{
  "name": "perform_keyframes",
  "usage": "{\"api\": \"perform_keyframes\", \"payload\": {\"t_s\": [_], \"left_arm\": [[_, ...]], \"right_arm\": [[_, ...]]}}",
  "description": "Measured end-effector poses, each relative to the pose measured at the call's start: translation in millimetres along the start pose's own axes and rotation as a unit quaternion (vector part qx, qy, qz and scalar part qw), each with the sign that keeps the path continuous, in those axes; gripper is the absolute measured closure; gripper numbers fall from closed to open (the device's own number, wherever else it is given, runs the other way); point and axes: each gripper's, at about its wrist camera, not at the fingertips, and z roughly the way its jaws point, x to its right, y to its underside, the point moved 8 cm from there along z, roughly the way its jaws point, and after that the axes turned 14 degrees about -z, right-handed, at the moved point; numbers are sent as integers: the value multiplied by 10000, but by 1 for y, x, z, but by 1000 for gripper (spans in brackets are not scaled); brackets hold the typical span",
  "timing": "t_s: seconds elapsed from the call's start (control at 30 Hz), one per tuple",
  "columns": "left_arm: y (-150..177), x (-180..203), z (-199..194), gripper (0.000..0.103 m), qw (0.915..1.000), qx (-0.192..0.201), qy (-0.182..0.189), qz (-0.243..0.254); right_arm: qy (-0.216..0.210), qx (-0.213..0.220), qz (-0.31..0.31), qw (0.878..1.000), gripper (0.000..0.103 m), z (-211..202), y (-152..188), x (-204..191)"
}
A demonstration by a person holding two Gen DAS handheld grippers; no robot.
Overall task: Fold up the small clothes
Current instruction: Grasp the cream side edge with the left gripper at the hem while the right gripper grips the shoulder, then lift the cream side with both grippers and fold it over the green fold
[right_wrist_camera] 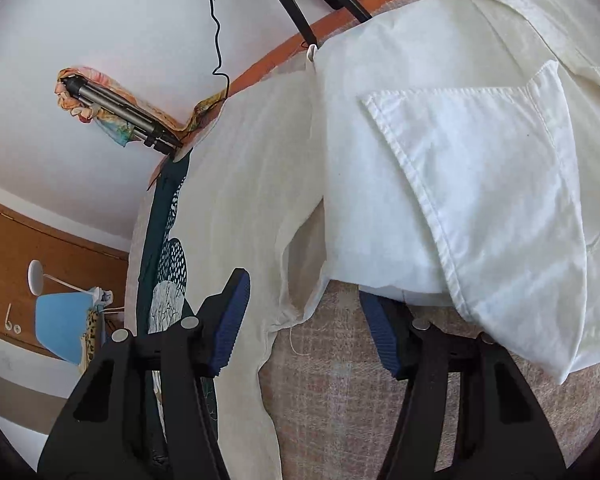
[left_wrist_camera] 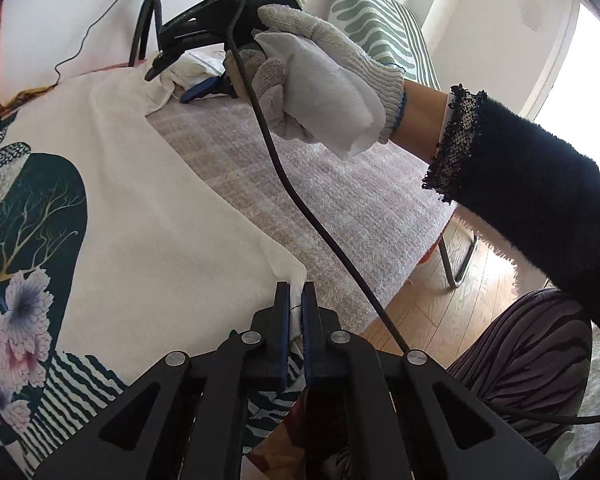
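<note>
1. Two grippers are working one white garment, which is lying spread over the patterned cloth and the pale woven cover of the work surface.
2. At the near corner, the left gripper is pinching the garment's hem: its jaws are drawn together on a thin fold of white fabric, probably to pin or lift that corner for a fold.
3. The garment's straight edge is running away from that corner, diagonally up and left toward the far side, so its long axis seems to be lying along that line.
4. At the far end, the gloved right hand is holding the right gripper tilted down toward the bunched fabric there.
5. In the right wrist view its jaws are standing apart, with nothing pressed between the pads; a frayed corner of the thin white layer is lying between them, likely the next point to seize.
6. Right of that, a folded sleeve or flap is lying on top of the garment, its cuff end pointing toward the gripper.
</note>
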Motion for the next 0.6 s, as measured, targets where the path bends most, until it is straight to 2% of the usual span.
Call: {"api": "perform_keyframes", "payload": {"t_s": [0.03,0.1,0.3,0.47,0.6], "left_arm": [[-2,0,0,99,10000,10,39,-61],[-3,-1,-3,100,9998,31,99,-174],[-4,-5,-15,100,9989,189,225,-377],[-8,-17,-20,100,9962,323,379,-711],[-6,-29,-23,100,9937,325,494,-956]], "right_arm": [[106,-84,-62,9999,72,4,-1,0],[247,-203,-111,9994,95,11,-1,2],[521,111,-281,9982,98,-9,-18,-13],[975,540,-692,9914,99,-39,-42,-39],[1729,149,-662,9826,99,-22,-36,-26]]}}
